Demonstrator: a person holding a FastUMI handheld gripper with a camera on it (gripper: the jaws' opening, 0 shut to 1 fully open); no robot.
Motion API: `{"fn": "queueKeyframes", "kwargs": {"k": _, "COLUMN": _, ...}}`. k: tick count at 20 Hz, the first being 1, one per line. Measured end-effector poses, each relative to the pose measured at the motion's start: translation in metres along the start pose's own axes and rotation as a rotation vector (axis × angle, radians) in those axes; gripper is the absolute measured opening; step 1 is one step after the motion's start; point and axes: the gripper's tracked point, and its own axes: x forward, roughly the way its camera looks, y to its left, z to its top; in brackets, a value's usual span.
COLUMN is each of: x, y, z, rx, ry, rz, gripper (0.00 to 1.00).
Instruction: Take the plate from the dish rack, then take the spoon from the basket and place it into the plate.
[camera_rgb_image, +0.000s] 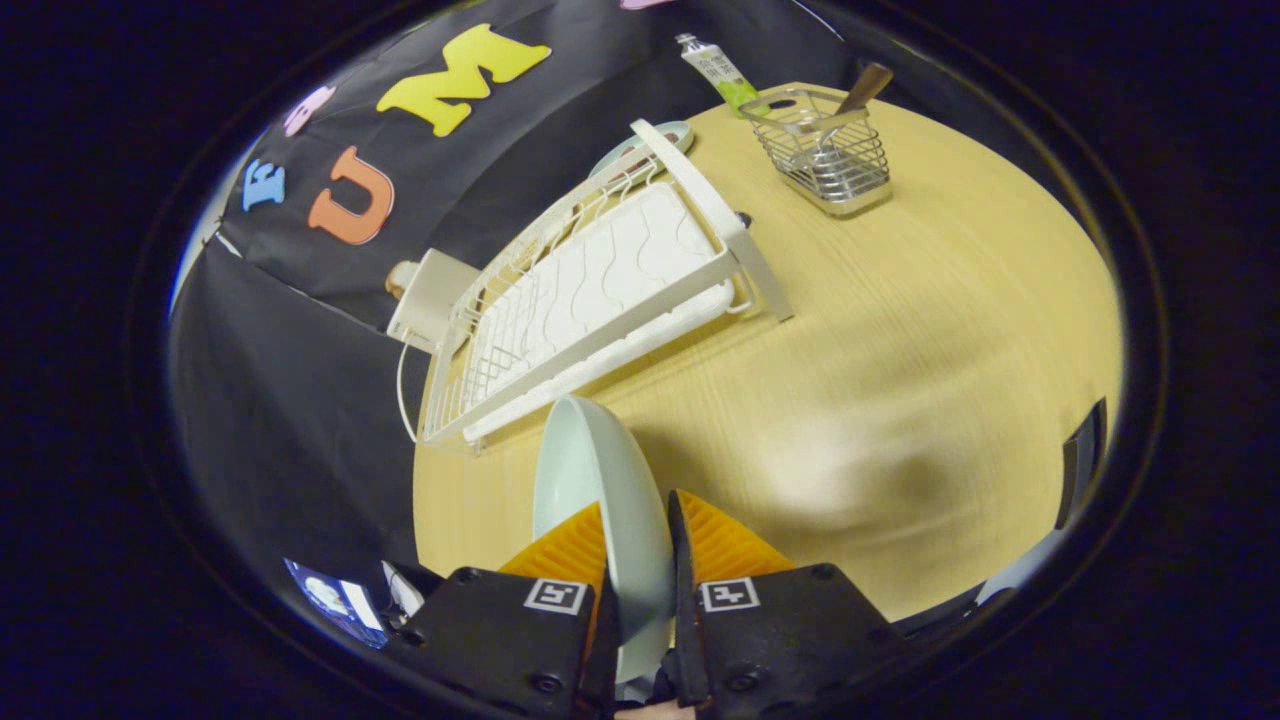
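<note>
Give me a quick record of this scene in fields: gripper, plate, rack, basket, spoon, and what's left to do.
gripper: shut on the plate, one finger on each face
plate: held on edge between the fingers, out of the rack, above the table
rack: just beyond the plate, with another plate at its far end
basket: beyond the rack, on the table
spoon: standing in the basket
tube: behind the basket
left to do: set plate down, fetch spoon

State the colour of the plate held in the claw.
Pale mint green, plain, no pattern; the gripper view shows the plate clamped between the claw's fingers.
</note>
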Motion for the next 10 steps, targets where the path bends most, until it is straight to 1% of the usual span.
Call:
{"fn": "queueKeyframes", "kwargs": {"k": 3, "x": 0.008, "y": -0.001, "z": 0.004, "rx": 0.007, "ry": 0.021, "rz": 0.041, "gripper": 0.28}}
{"fn": "queueKeyframes", "kwargs": {"k": 5, "x": 0.011, "y": -0.004, "z": 0.007, "rx": 0.014, "ry": 0.034, "rz": 0.059, "gripper": 0.30}}
{"fn": "queueKeyframes", "kwargs": {"k": 7, "x": 0.013, "y": -0.010, "z": 0.012, "rx": -0.003, "ry": 0.028, "rz": 0.038, "gripper": 0.31}}
{"fn": "queueKeyframes", "kwargs": {"k": 8, "x": 0.012, "y": -0.015, "z": 0.016, "rx": -0.011, "ry": 0.021, "rz": 0.023, "gripper": 0.38}}
{"fn": "queueKeyframes", "kwargs": {"k": 10, "x": 0.009, "y": -0.019, "z": 0.023, "rx": -0.033, "ry": -0.007, "rz": -0.002, "gripper": 0.43}}
